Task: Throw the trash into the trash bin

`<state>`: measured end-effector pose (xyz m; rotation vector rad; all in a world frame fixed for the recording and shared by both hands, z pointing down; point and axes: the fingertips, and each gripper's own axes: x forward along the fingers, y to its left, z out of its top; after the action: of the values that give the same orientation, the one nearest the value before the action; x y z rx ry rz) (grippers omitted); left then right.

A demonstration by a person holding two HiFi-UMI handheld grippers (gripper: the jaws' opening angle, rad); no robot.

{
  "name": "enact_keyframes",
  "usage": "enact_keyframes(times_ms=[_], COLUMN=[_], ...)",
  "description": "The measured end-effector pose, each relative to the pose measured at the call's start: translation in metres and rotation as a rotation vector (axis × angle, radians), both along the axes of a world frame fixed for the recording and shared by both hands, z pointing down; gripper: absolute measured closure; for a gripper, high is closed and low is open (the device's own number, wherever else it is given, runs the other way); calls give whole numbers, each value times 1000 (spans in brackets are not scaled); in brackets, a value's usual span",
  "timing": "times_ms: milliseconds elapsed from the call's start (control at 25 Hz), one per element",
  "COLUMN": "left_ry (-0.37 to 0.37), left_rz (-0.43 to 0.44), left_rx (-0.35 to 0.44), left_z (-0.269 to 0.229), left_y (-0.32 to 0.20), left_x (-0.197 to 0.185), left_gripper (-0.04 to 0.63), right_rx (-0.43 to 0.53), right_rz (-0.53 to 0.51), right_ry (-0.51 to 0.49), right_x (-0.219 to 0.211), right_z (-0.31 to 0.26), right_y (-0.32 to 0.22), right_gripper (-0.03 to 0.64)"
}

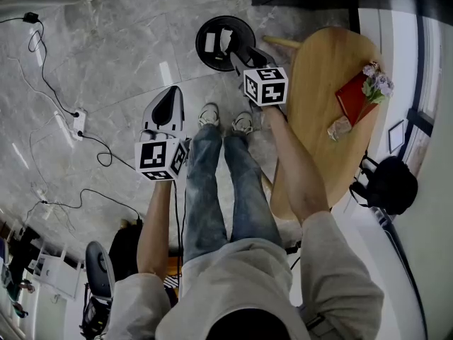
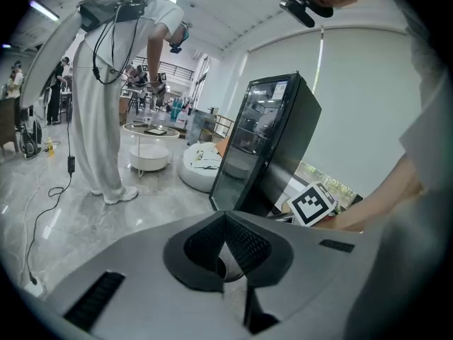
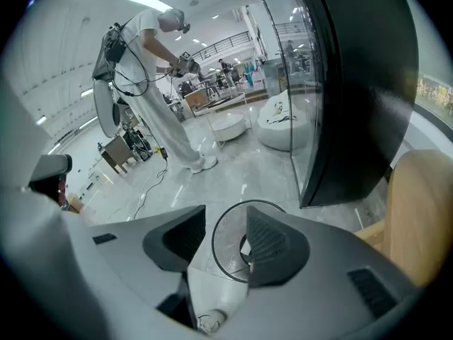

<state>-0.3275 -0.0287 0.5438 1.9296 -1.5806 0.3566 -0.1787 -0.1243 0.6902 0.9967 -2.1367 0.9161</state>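
The round black trash bin [image 1: 212,27] stands on the marble floor in front of my feet, with white scraps lying inside. My right gripper [image 1: 236,48] hangs over its near rim, pointing down into it. In the right gripper view the jaws [image 3: 225,214] stand apart with nothing between them, and the bin's rim [image 3: 214,236] shows through the gap. My left gripper [image 1: 172,91] is held over bare floor to the left of the bin. Its jaw tips [image 2: 225,218] meet, with nothing seen in them. A crumpled paper [image 1: 338,128] lies on the wooden table [image 1: 318,69].
A red book [image 1: 352,96] and flowers [image 1: 377,82] lie on the table at the right. A tall black glass cabinet [image 3: 354,83] stands just beyond the bin. Cables and a power strip [image 1: 76,122] lie on the floor at the left. Another person in white [image 2: 106,83] stands farther off.
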Motion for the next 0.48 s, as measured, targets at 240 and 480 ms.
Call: enact_keyframes(times_ms=[240,480], left_ry=[-1,-3], left_rz=[11,28], left_rx=[1,6], left_z=[-1,-3], left_y=[1,0], left_x=[4,11], left_gripper=[578,577], right_rx=[41,78], right_rz=[6,20], right_ry=[-21,-109], right_x=[-2,-8], right_z=[-17,-45], right_y=[-2,3], right_gripper=[559,588])
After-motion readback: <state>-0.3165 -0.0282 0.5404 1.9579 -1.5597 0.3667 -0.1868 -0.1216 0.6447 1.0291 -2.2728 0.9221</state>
